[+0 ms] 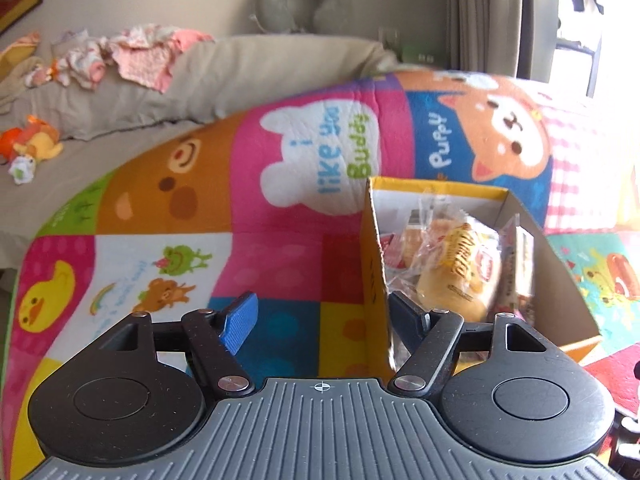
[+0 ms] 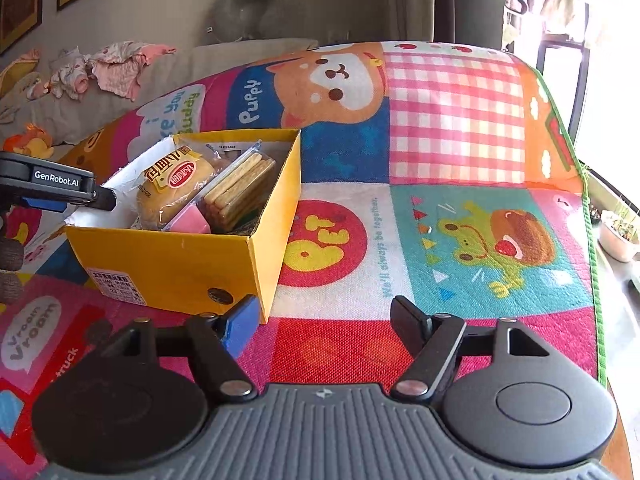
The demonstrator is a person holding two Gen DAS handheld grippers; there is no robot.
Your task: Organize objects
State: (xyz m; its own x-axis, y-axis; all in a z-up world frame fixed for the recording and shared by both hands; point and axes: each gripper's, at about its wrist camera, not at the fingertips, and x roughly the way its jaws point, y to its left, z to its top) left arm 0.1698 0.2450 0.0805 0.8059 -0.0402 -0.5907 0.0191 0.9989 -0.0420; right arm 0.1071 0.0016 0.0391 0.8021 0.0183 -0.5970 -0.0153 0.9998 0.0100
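1. One yellow cardboard box (image 2: pixel 176 260) stands open on a patchwork cartoon play mat (image 2: pixel 460 120), with two handheld grippers working beside it.
2. Inside the box, the right wrist view shows one wrapped bun (image 2: pixel 172 188), one clear pack of biscuit sticks (image 2: pixel 240 192) and one pink block (image 2: pixel 188 220) packed close together; further wrappers lie beneath, too hidden to count.
3. The left gripper (image 1: pixel 320 320) has its jaws wide with nothing between the pads, one blue-padded finger (image 1: pixel 240 324) outside the box's near wall and the other over the box interior; the wrapped bun (image 1: pixel 456 276) lies just beyond that second finger, not touched.
4. From the right wrist view, the left gripper (image 2: pixel 80 200) reaches in at the box's far left edge.
5. The right gripper (image 2: pixel 324 324) is spread wide and empty above the mat, the box's near corner just ahead of its left finger (image 2: pixel 240 328).
6. Behind the mat, one grey cushion (image 1: pixel 224 80) carries a heap of pink clothes (image 1: pixel 136 56), and one orange plush toy (image 1: pixel 36 140) lies on the beige cover.
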